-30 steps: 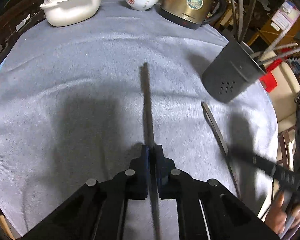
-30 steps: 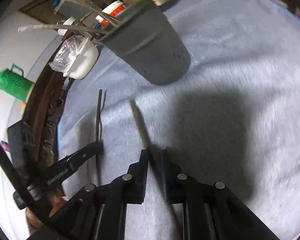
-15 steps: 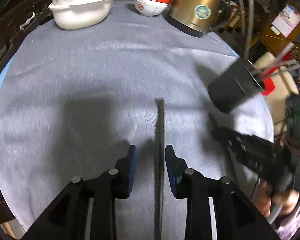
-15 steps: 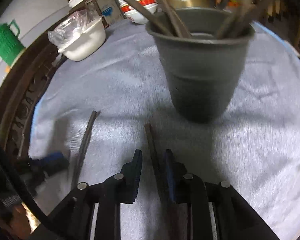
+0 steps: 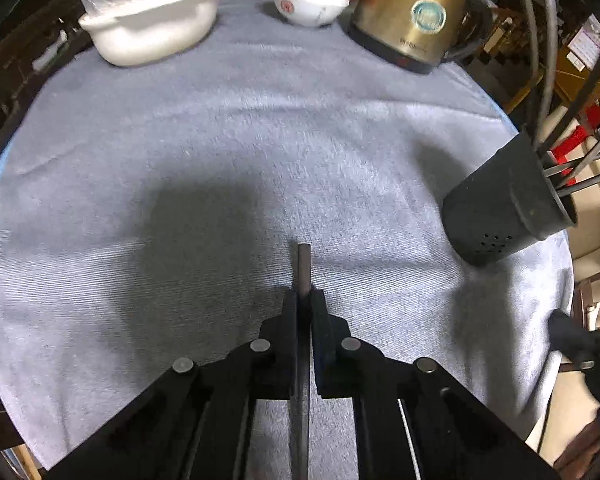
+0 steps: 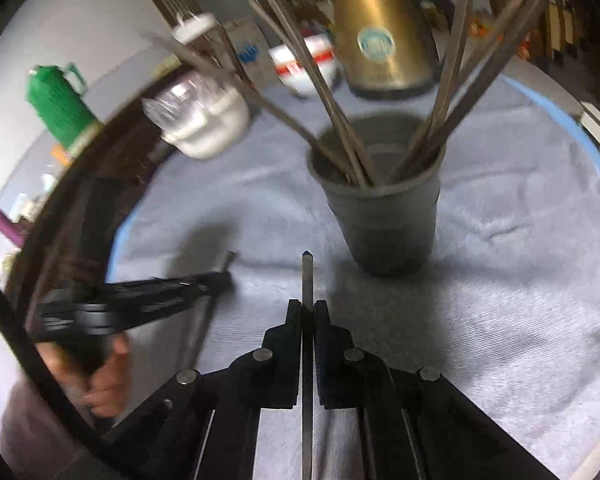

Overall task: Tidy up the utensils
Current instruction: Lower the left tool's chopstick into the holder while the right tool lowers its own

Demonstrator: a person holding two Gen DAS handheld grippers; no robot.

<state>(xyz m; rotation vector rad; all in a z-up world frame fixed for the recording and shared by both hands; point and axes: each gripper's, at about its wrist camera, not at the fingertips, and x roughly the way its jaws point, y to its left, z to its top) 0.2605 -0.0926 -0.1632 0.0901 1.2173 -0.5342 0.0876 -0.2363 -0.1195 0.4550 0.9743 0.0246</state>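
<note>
Grey cloth point(image 5: 220, 140) covers the whole worktop, and both your grippers have a chopstick each. Your left gripper point(image 5: 305, 300) has its jaws pinched tight on a dark chopstick point(image 5: 303, 268), tip poking out over the cloth. Your right gripper point(image 6: 308, 308) is clamped on another chopstick point(image 6: 307, 280), pointing toward the dark cup point(image 6: 384, 220) that's full of chopsticks, just ahead.

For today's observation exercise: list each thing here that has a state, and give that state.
left gripper: shut on a chopstick
left chopstick: clamped, tip pointing forward
right gripper: shut on a chopstick
right chopstick: clamped
utensil holder: upright, holding several chopsticks
kettle: lid closed
</note>
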